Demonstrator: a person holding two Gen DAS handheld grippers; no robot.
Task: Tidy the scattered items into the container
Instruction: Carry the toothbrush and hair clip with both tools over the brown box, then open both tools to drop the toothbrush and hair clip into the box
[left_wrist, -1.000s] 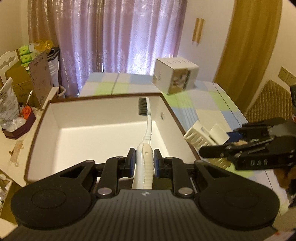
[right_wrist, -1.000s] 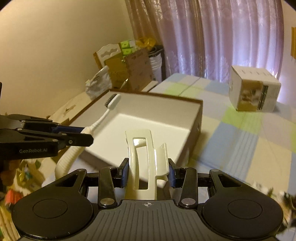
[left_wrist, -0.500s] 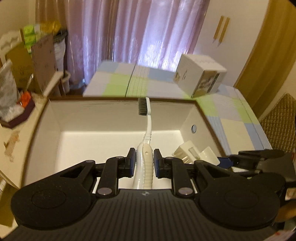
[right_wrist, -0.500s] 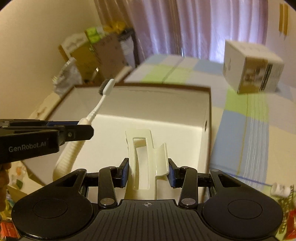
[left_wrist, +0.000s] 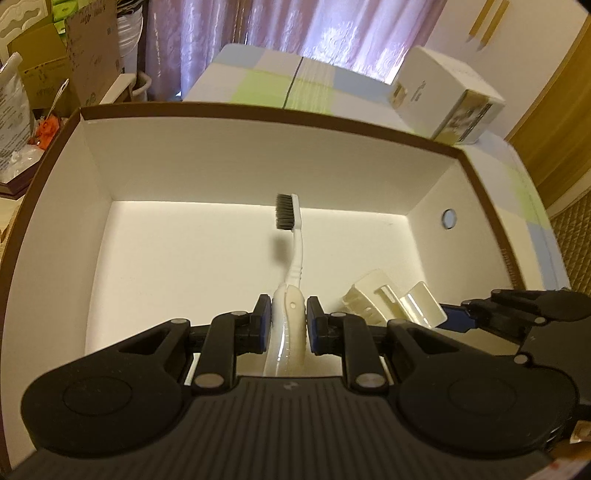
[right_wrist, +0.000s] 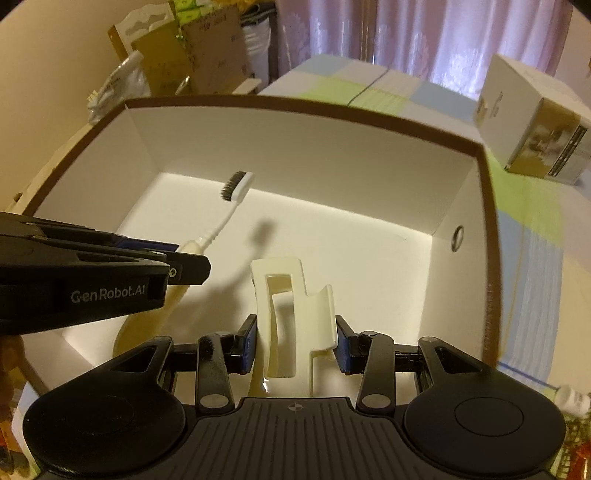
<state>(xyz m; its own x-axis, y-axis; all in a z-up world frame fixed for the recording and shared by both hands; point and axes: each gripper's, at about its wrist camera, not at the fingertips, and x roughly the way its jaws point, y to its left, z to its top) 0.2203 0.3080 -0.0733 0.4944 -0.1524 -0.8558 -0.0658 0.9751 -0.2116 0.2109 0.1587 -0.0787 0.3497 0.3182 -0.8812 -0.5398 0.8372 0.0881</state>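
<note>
Black grippers; blue pads

You see a white toothbrush with black bristles and a cream clip. The box is white inside with a brown rim. The cloth has green, blue and white squares. The curtain is light purple.

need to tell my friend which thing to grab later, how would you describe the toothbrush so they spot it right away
Find the big open box with white inside walls and a brown rim. Over its floor the left gripper is shut on a slim white plastic toothbrush with dark grey bristles. Beside it, the right gripper holds a wide cream plastic holder with cut-out slots; only the toothbrush is long, thin and bristled.
</note>
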